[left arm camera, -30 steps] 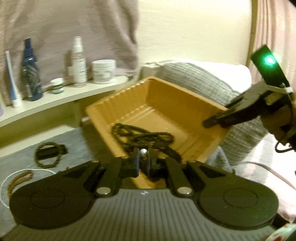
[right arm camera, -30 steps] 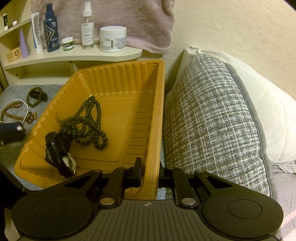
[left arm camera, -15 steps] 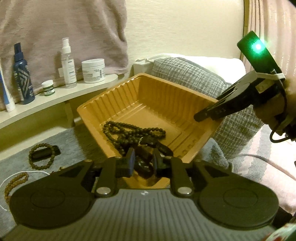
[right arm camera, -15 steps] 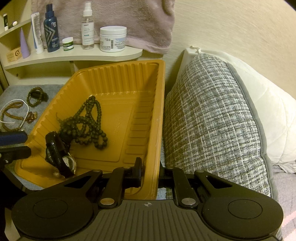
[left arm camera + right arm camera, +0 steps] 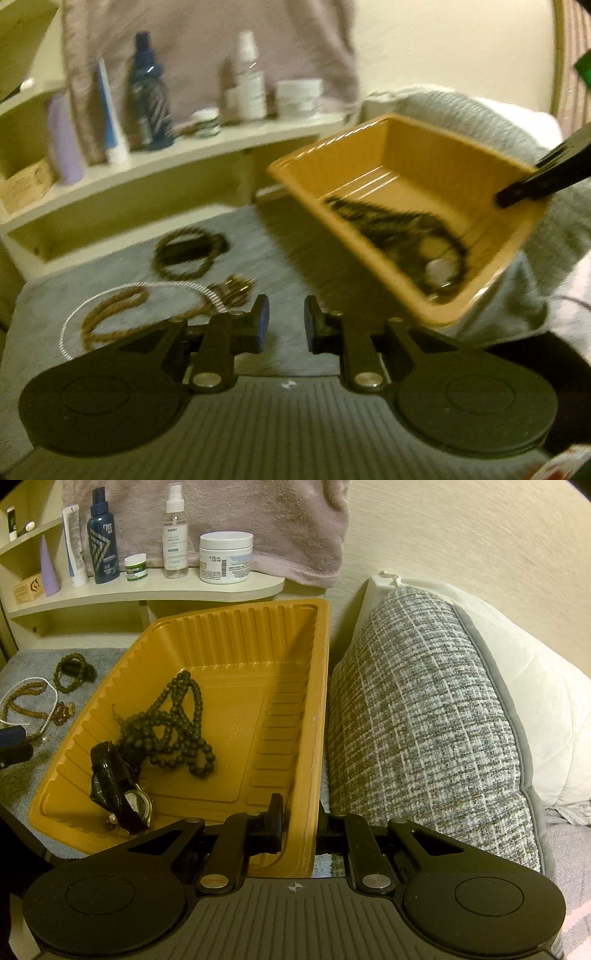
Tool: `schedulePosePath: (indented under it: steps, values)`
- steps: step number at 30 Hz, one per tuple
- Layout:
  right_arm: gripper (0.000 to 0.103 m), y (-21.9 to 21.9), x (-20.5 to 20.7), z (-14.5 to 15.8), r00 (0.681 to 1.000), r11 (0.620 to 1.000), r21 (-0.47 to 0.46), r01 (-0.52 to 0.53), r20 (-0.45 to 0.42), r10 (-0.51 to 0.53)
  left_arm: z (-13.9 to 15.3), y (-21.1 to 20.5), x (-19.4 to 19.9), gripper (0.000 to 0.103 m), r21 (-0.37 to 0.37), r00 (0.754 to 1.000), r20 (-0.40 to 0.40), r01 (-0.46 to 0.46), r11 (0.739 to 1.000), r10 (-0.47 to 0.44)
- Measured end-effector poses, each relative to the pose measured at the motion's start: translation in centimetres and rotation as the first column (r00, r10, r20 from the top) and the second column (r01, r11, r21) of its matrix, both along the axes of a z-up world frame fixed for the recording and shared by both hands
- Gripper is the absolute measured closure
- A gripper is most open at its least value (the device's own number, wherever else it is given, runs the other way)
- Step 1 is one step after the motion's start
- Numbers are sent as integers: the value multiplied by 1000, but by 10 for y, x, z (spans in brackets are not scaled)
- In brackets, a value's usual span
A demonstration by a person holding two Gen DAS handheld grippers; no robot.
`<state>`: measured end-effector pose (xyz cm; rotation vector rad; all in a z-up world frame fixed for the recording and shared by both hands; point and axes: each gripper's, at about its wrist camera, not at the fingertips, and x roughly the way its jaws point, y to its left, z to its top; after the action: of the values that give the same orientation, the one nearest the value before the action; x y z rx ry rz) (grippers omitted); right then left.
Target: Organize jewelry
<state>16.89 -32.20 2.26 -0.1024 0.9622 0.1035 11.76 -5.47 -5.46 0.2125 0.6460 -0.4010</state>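
Note:
My right gripper (image 5: 300, 825) is shut on the near right rim of an orange plastic tray (image 5: 236, 653) and holds it tilted. The tray holds a dark bead necklace (image 5: 173, 727) and a black-strap watch (image 5: 122, 794). In the left wrist view the tray (image 5: 369, 155) is at the right, with the right gripper's fingers (image 5: 535, 181) on its rim. My left gripper (image 5: 286, 325) is open and empty over the grey mat (image 5: 280, 240). On the mat lie a dark bead bracelet (image 5: 184, 254), a brown bead strand (image 5: 110, 321), a white chain (image 5: 162, 286) and a small gold piece (image 5: 232, 291).
A curved white shelf (image 5: 147, 590) behind the mat carries bottles, a tube and jars, with a pink towel (image 5: 258, 517) hanging above. A grey woven cushion (image 5: 424, 720) and a white pillow (image 5: 535, 701) lie right of the tray.
My left gripper has let go of the watch in the tray, opened, and swung left over the mat toward the loose jewelry. The right gripper and the tray have held still.

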Motion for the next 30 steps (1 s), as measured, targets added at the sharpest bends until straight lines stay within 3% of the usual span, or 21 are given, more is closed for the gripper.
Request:
schedulePosePath:
  steps: [10, 20, 30]
  values:
    - [90, 0, 1, -1, 1000, 1000, 0, 1, -3, -1, -25, 6, 23, 86, 31, 998, -49, -45, 998, 47]
    - [89, -1, 1, -2, 1000, 1000, 3, 4, -5, -4, -31, 6, 32, 85, 25, 996, -46, -71, 997, 72]
    - [89, -1, 1, -2, 1000, 1000, 2, 3, -2, -3, -29, 5, 32, 95, 25, 996, -54, -64, 998, 66]
